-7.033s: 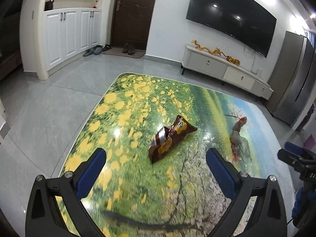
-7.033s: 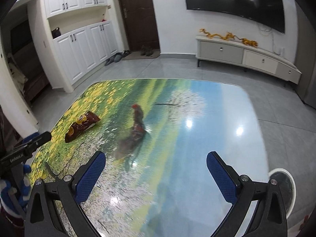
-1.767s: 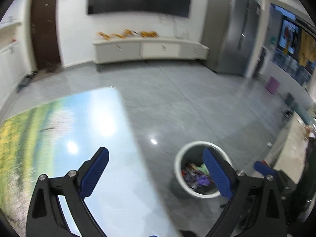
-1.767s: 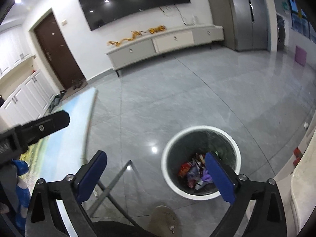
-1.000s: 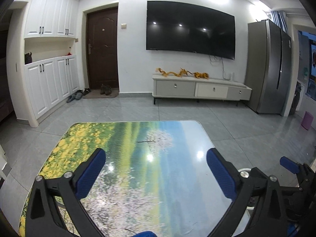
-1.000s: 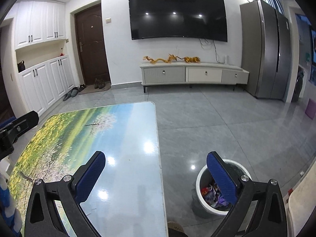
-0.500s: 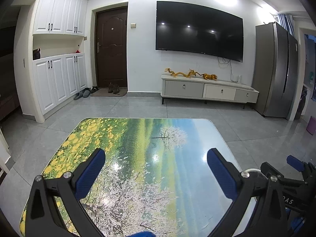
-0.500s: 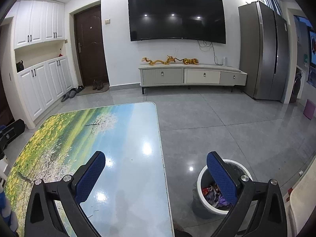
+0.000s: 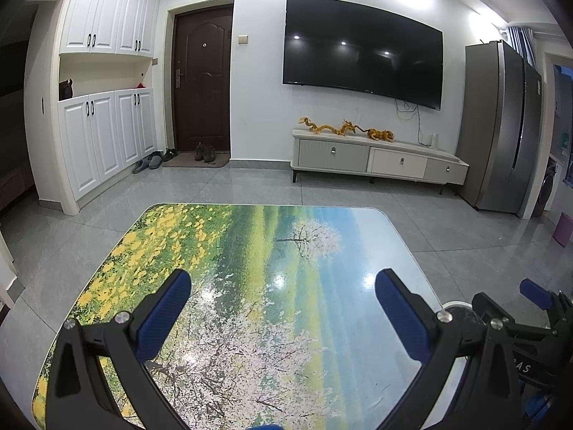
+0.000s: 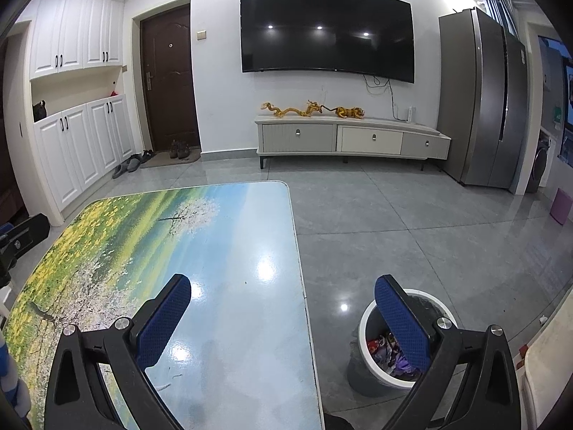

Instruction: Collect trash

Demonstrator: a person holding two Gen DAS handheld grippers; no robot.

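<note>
Two grippers are held above the surface (image 9: pixel 250 251), which is printed with a landscape of yellow flowers, white blossom and blue sky. The fingers (image 9: pixel 163 317) of the left gripper (image 9: pixel 283 319) are set wide apart and nothing is held between them; the blossom part of the print is seen in the gap. The fingers (image 10: pixel 164 322) of the right gripper (image 10: pixel 283 319) are likewise spread wide and empty, with one over the blue end of the surface and the other over the trash bin (image 10: pixel 372 313). The bin, dark with a white rim, is placed on the grey tiled floor (image 10: pixel 412 236) just beside the right edge of the surface, and the trash (image 10: pixel 385 349), a heap of coloured wrappers, is contained inside it. In the left wrist view the right gripper (image 9: pixel 519 322) is seen at the right edge, in front of a part of the bin rim. Farther off, a low TV cabinet (image 10: pixel 351 138) with golden dragon figures (image 10: pixel 311 109) is set against the white wall, below a wall-mounted television (image 10: pixel 326 28). A grey refrigerator (image 10: pixel 483 96) is located to the right; a dark door (image 10: pixel 170 79) with shoes (image 10: pixel 179 148) in front and white cupboards (image 10: pixel 78 114) are located to the left.
</note>
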